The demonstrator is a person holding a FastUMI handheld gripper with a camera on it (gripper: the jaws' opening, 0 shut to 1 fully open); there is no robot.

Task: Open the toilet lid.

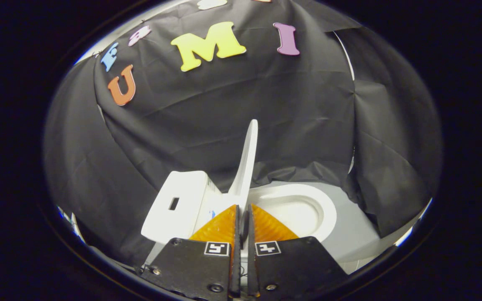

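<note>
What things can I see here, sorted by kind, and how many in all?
White toilet lid, raised on edge: 1
White toilet seat and bowl: 1
White boxy tank: 1
Tongs, nearly closed at the lid's lower edge: 1
Total: 4

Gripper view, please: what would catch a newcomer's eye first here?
The white toilet lid stands raised, seen edge-on, just beyond the tips of the gripper, whose fingers are nearly closed with only a thin gap. To its right lies the open bowl; to its left sits the white tank.
</note>
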